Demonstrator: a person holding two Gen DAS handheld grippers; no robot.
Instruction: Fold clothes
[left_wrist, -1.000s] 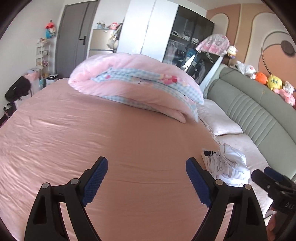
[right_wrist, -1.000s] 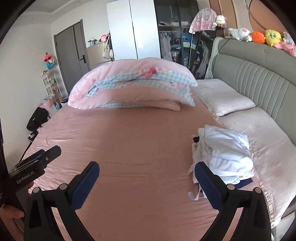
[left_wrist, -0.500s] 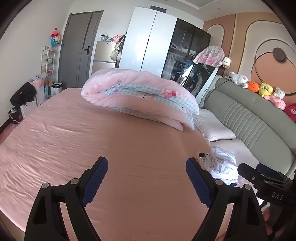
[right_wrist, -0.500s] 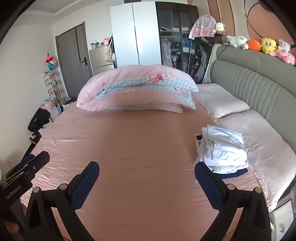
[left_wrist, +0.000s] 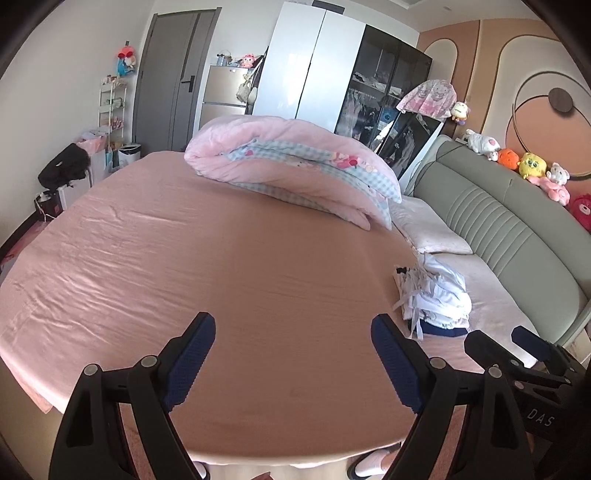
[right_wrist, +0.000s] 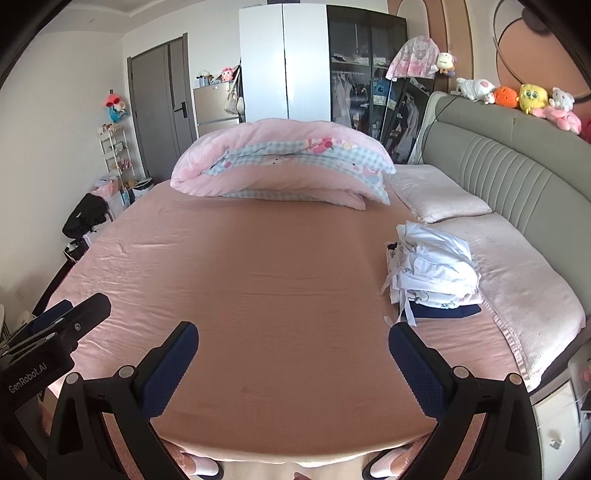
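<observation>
Beyond the right gripper's (right_wrist: 293, 341) right finger, a navy garment (right_wrist: 447, 311) lies mostly buried under the stack of white clothes (right_wrist: 432, 266); its kind is unclear. Below both spread jaws, the person's shoes (right_wrist: 201, 468) are cut off by the frame edge.

One bed (right_wrist: 277, 295); one quilt (right_wrist: 280, 162); two pillows (right_wrist: 439, 195); one clothes pile (right_wrist: 432, 273).

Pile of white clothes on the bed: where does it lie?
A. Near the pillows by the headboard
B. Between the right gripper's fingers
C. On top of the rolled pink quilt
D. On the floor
A: the pile of white clothes sits on the pink bed sheet beside the pillows, untouched by either gripper.
</observation>
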